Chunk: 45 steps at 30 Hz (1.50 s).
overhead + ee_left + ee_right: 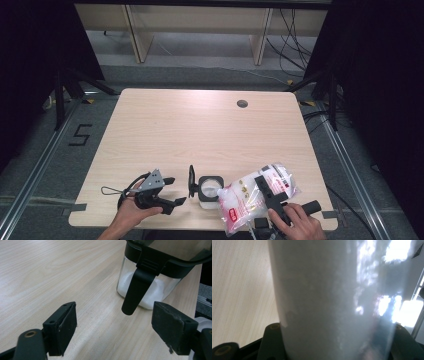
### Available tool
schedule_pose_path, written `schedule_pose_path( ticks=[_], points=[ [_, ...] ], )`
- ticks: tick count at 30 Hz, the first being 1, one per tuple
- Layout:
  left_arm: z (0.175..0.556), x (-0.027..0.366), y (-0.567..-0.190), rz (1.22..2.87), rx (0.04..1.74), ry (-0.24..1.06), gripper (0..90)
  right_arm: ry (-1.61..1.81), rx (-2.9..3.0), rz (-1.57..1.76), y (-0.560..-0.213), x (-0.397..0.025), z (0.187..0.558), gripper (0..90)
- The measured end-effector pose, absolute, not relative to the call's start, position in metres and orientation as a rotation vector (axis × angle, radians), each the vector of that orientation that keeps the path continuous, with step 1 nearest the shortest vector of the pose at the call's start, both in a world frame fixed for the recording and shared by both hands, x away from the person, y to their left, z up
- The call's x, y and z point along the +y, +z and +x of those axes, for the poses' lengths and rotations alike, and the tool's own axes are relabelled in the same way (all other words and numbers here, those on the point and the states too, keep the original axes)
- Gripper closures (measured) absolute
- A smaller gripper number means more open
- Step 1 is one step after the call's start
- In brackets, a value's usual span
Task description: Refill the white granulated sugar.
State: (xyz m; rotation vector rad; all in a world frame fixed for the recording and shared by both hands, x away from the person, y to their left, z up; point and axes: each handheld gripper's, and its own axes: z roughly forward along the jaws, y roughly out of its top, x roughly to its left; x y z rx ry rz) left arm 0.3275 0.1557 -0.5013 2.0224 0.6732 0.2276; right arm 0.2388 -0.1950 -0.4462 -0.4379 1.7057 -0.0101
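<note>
- The work in hand looks like refilling a glass jar with white granules from a plastic refill bag; both sit at the lower middle of the high view, near the front edge of the wooden table.
- The jar stands upright with its black hinged lid swung up and open on its left side, so the opening step seems done. In the left gripper view the jar is at the upper right, with a layer of white powder at its bottom and the lid's black latch tab hanging down its front.
- The right gripper, lower right of the high view, is clamped across the bag, which lies tilted with one end just beside the jar's mouth. In the right gripper view the bag stands between the jaws.
- The left gripper, lower left of the high view, has its jaws spread wide and grips nothing, a little apart from the jar.
- Judging by this, pouring is partway at most: the jar is far from full, the bag is mostly full, and closing the lid remains.
</note>
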Motion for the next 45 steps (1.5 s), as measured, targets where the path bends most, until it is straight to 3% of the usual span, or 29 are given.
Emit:
schedule_pose_path(
  ticks=[45],
  points=[
    [0.328, 0.155, -0.502, 2.022, 0.676, 0.226, 20.2, -0.142, 1.723, -0.501, -0.455, -0.196, 0.244, 50.4]
  ],
)
